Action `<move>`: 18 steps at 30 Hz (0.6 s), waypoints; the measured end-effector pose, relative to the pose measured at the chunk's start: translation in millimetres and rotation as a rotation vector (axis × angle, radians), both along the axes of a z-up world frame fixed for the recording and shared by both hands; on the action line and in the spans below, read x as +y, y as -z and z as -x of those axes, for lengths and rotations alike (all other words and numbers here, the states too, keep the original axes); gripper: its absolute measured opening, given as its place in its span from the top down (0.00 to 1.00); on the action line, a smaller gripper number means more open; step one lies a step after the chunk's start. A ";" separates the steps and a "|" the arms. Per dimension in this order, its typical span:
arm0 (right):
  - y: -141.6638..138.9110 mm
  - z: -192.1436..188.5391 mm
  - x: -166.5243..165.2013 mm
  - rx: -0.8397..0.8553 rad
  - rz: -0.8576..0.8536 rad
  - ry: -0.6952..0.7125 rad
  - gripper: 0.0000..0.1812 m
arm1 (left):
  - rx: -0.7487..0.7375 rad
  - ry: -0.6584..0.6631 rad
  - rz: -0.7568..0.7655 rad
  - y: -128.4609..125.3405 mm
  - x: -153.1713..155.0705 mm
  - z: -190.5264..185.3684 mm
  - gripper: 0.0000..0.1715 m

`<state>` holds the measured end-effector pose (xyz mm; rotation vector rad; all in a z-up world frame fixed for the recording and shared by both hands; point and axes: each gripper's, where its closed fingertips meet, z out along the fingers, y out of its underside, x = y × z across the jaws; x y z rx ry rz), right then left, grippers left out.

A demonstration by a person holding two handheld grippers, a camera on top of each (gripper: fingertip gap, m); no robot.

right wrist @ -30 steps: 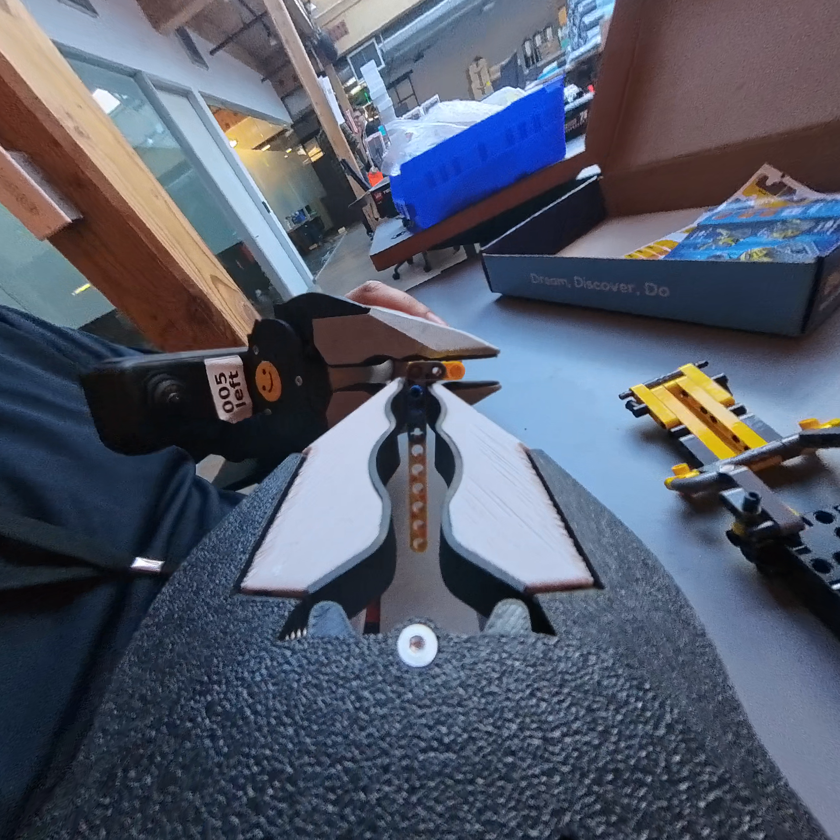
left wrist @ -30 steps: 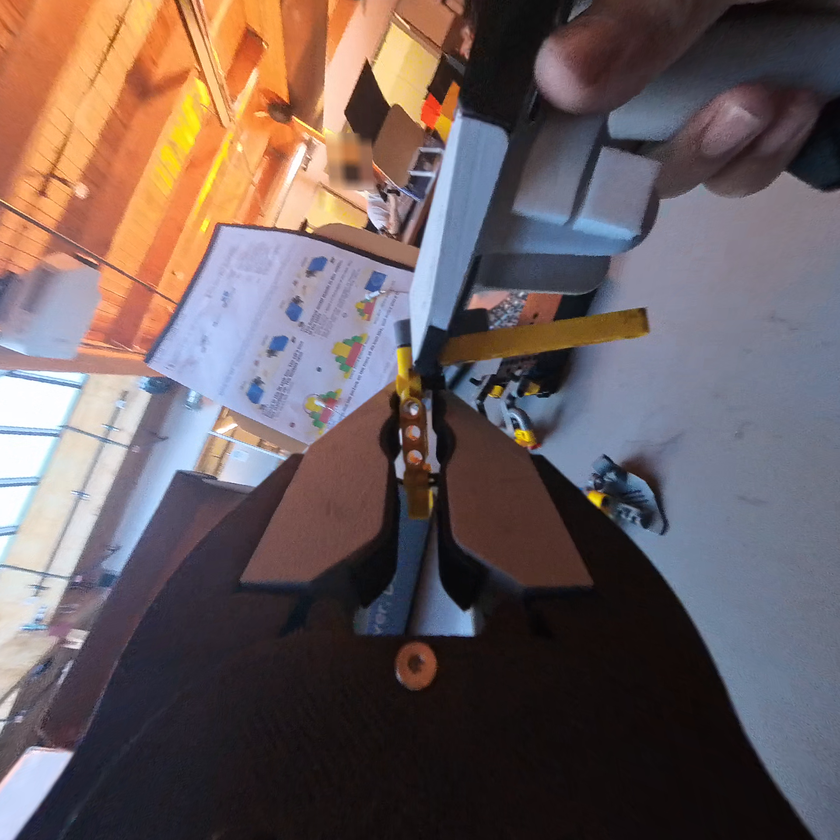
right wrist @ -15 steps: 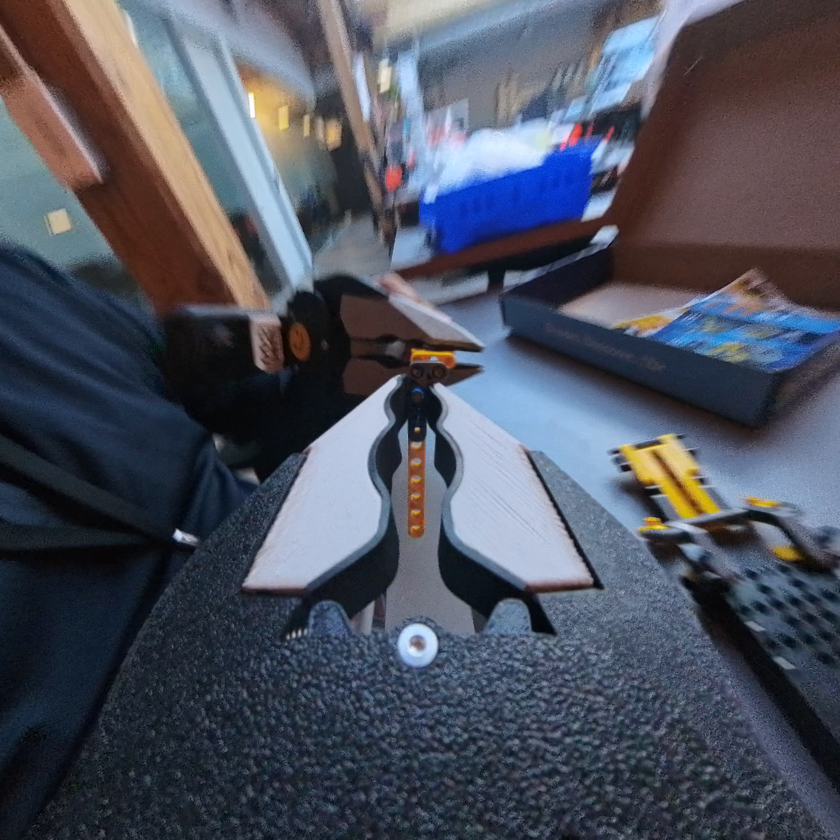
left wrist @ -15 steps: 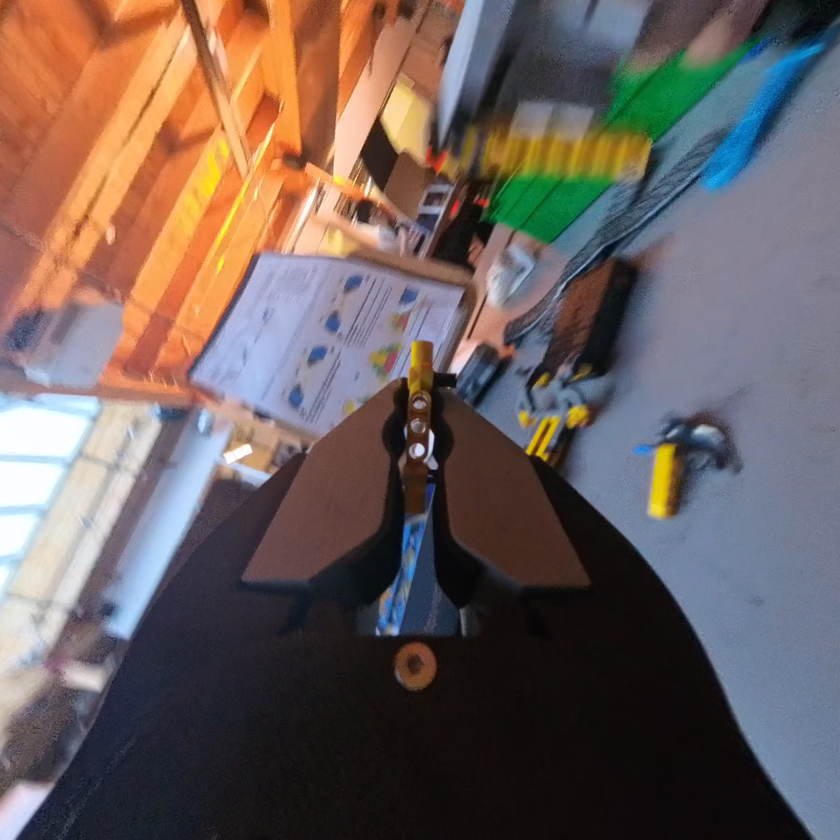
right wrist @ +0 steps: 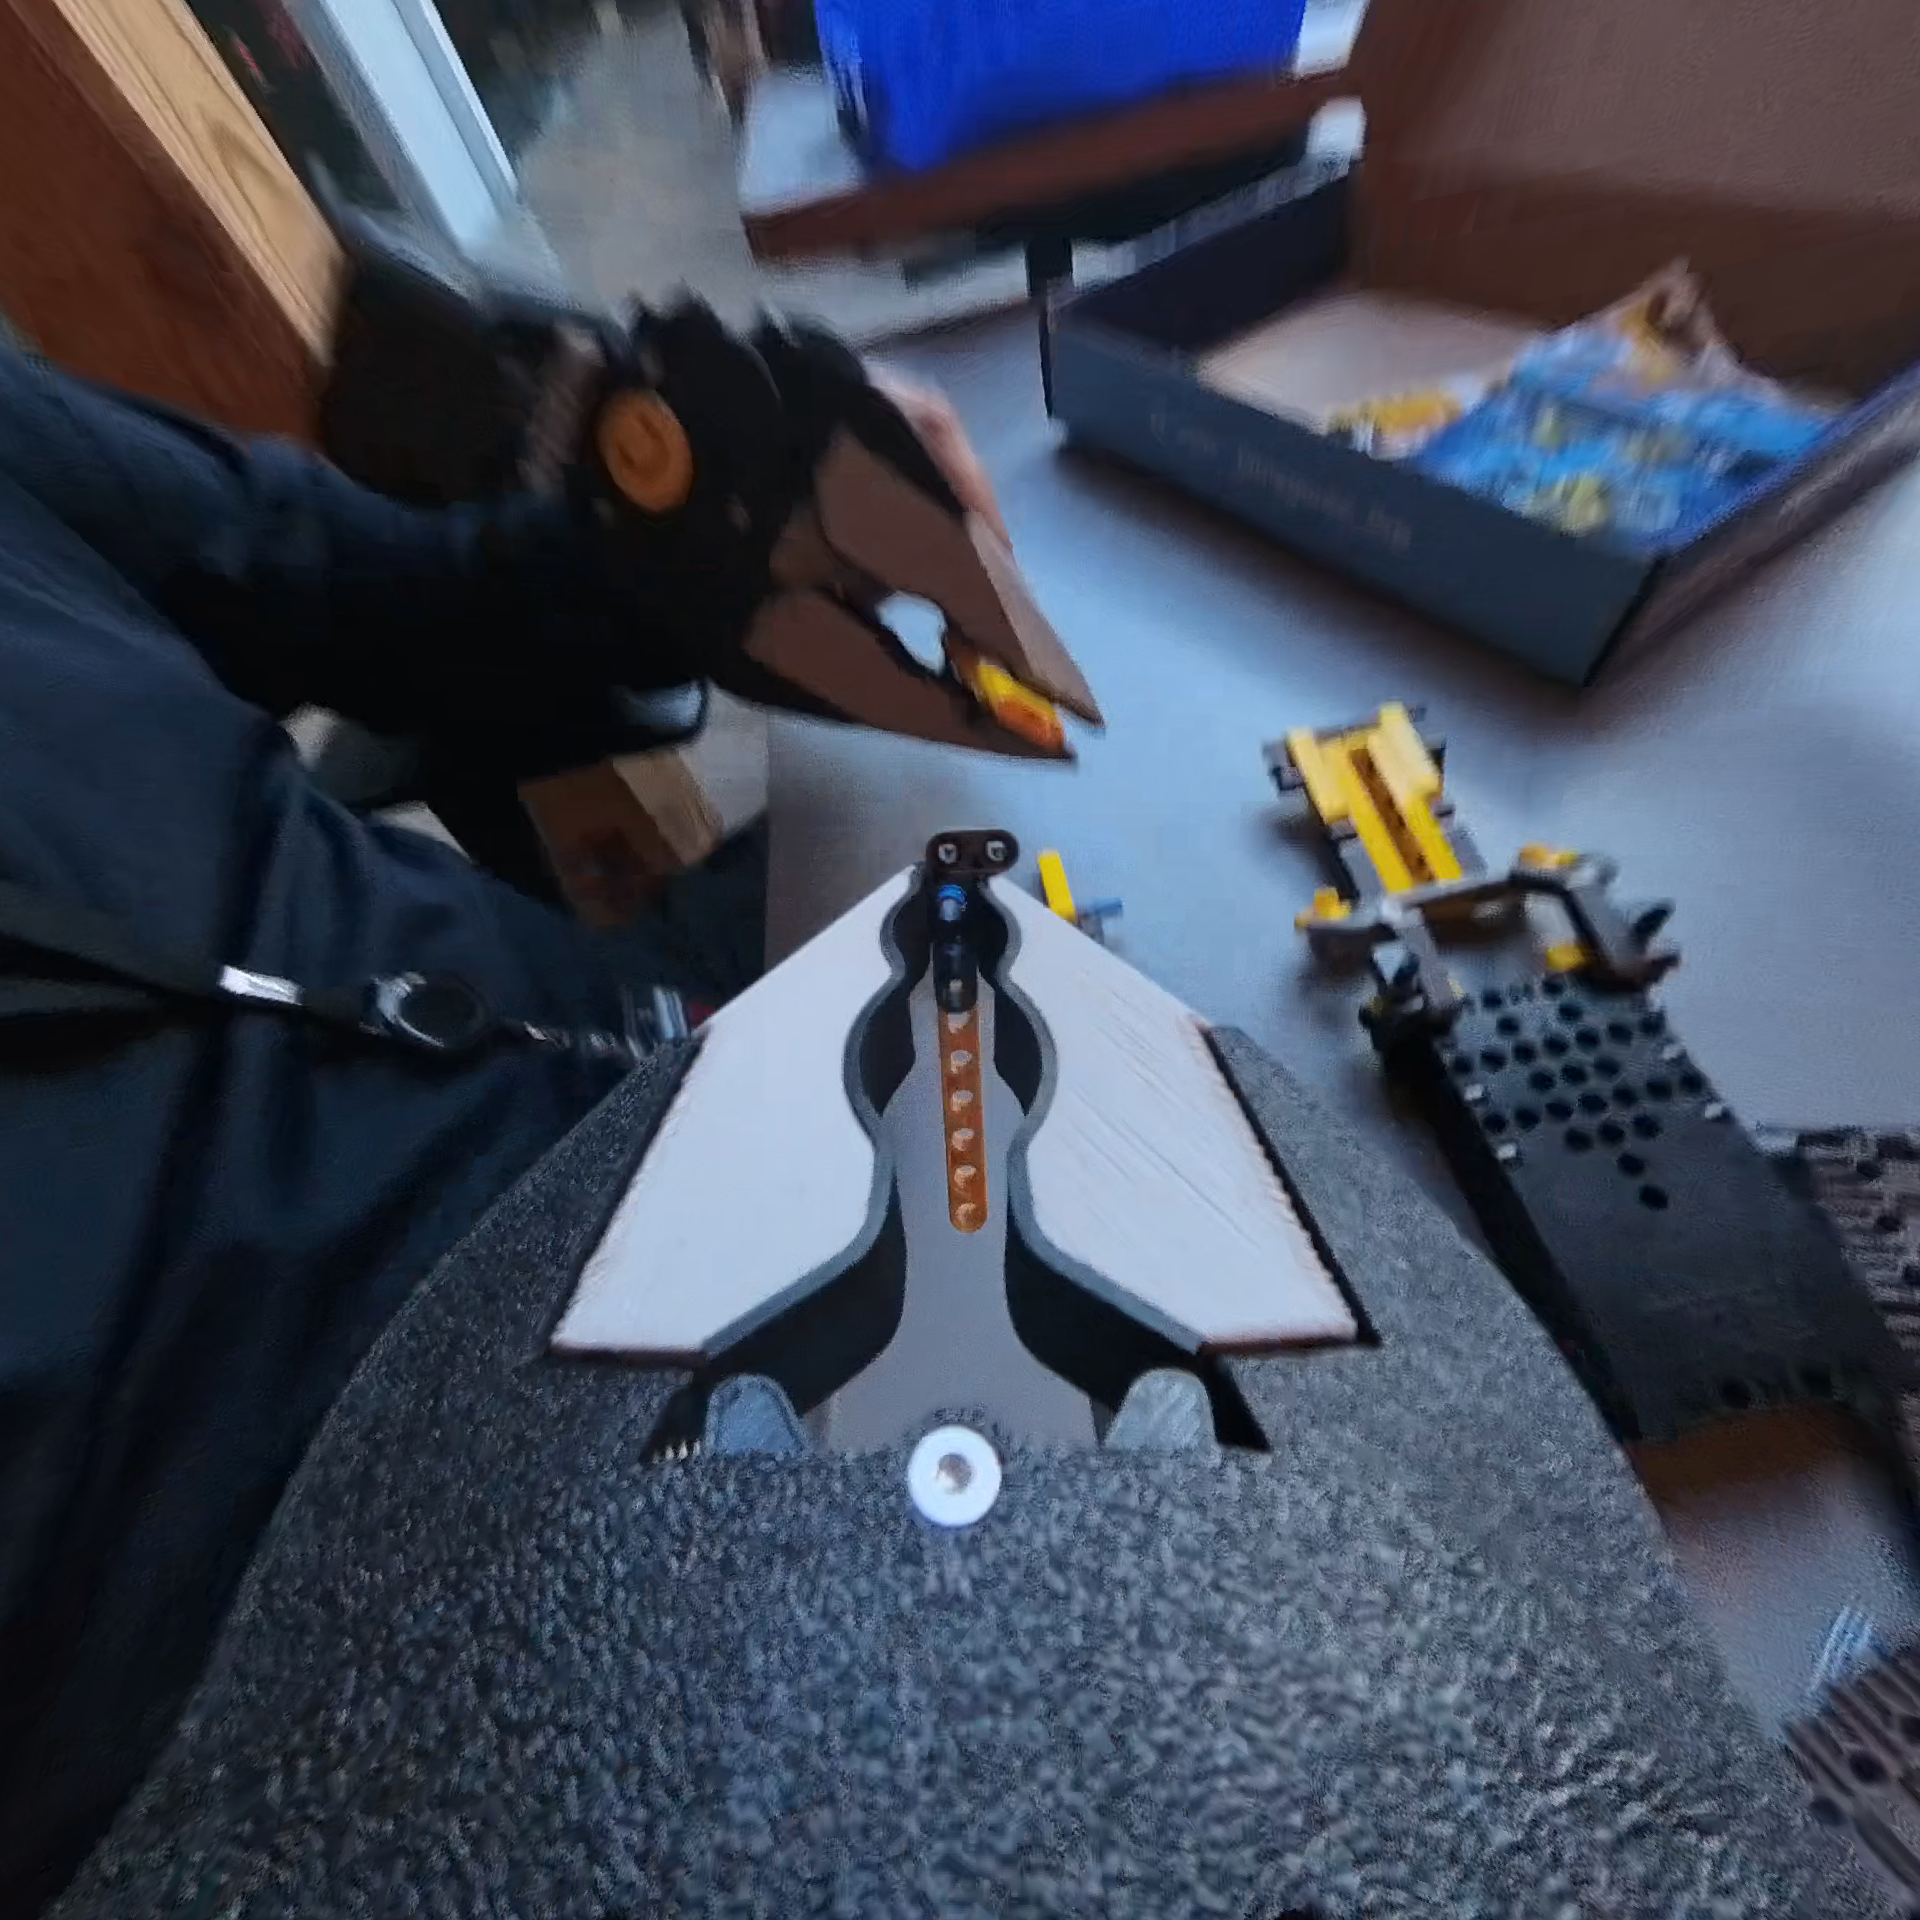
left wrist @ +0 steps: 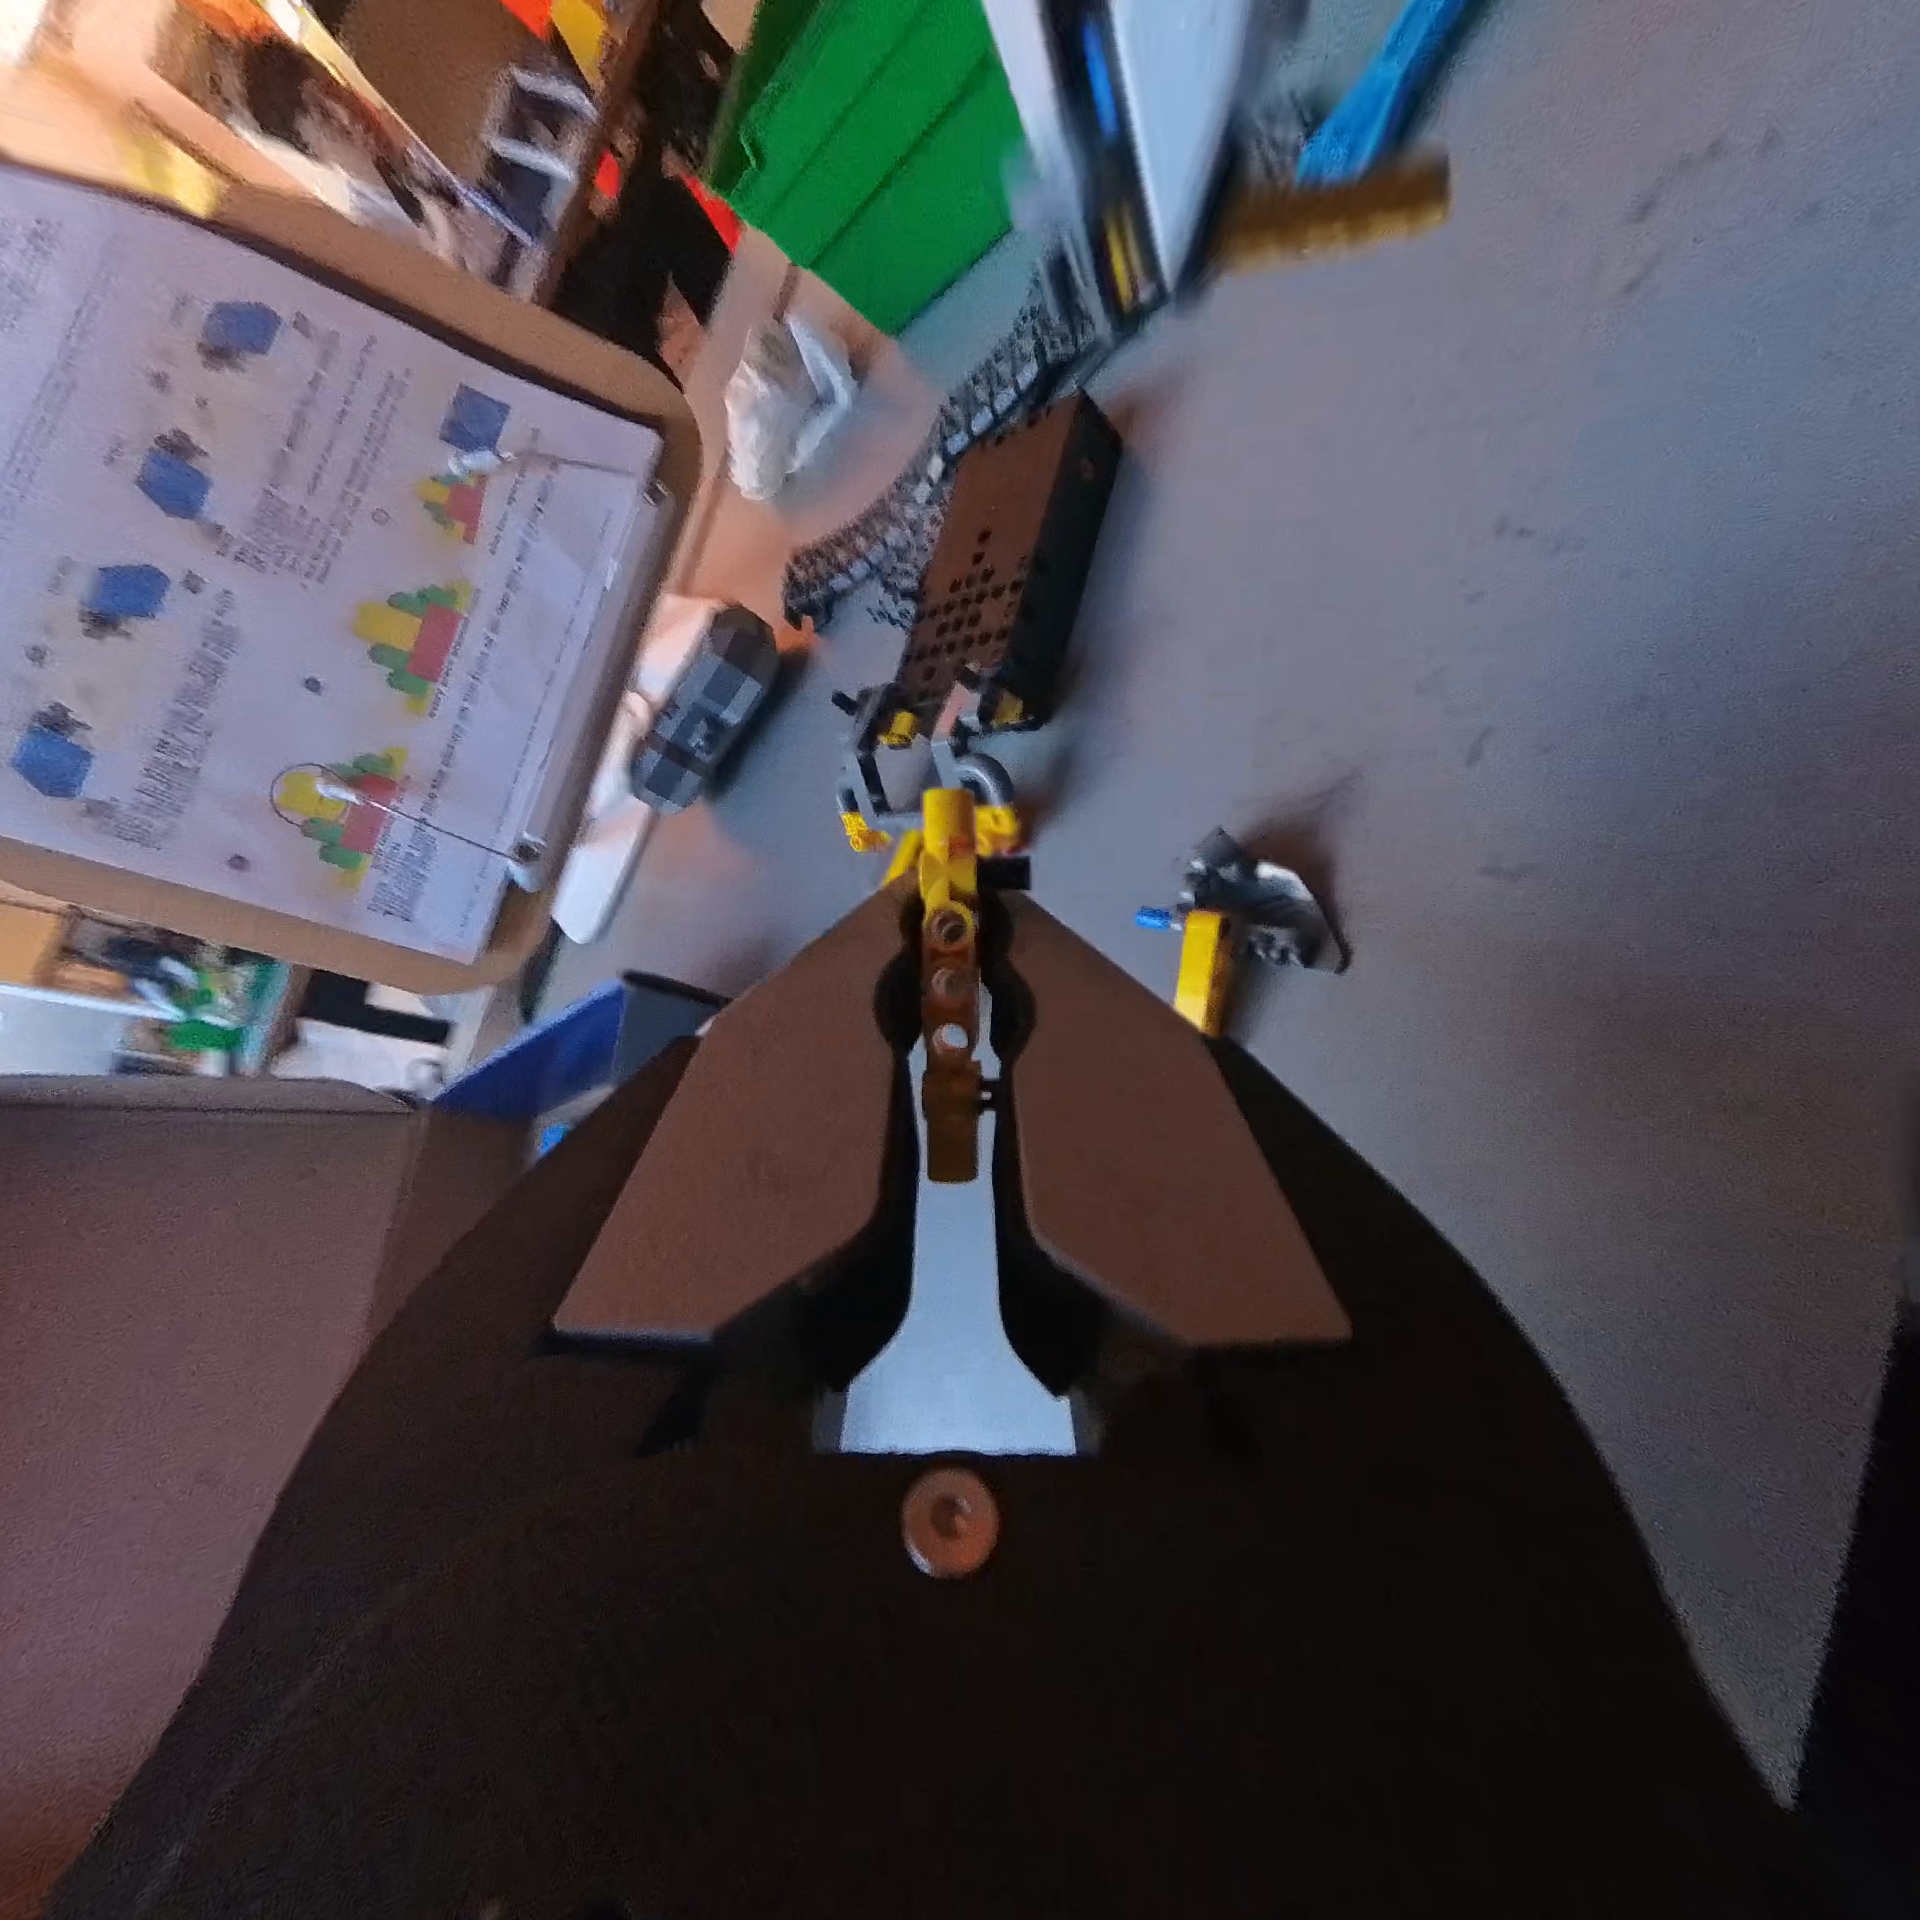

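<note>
Left gripper [left wrist: 951, 914] tilted sideways over the grey table [left wrist: 1558, 727], clenched on a yellow holed beam [left wrist: 948, 997]. Right gripper [right wrist: 961, 894] level, clamping a thin orange holed strip [right wrist: 964, 1122] with a black end link [right wrist: 971, 852]. Beyond the strip: black perforated plate [right wrist: 1600, 1122], yellow-black assembly [right wrist: 1382, 810], open blue box [right wrist: 1351, 520].

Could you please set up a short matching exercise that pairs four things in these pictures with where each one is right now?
Things:
1. yellow holed piece
2. thin orange holed strip
3. booklet
4. black holed plate

Places:
A. lying flat on the table
B. clamped in the left hand-held gripper
C. inside the open box
D. clamped in the right hand-held gripper

Pairs: 1-B, 2-D, 3-C, 4-A
</note>
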<state>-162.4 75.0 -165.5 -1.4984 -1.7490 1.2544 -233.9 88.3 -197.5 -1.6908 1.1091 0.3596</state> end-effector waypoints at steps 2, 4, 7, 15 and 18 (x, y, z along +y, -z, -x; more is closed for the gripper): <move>31.1 3.3 10.4 -0.127 -0.108 0.050 0.98 | 0.043 0.030 -0.143 -18.1 -1.7 -5.5 0.97; 57.0 6.3 20.2 -0.221 -0.208 0.091 0.98 | 0.130 0.041 -0.291 -34.0 -4.9 -9.5 0.97; 77.6 12.1 20.2 -0.279 -0.209 0.099 0.93 | 0.237 0.023 -0.296 -26.0 -3.1 -10.4 0.97; 28.6 24.8 8.0 -0.042 -0.055 0.109 0.90 | 0.079 -0.018 -0.304 -34.4 0.6 -14.9 0.97; 2.5 33.7 -24.1 0.093 0.099 0.004 0.89 | 0.062 -0.031 -0.318 -38.6 1.5 -18.0 0.97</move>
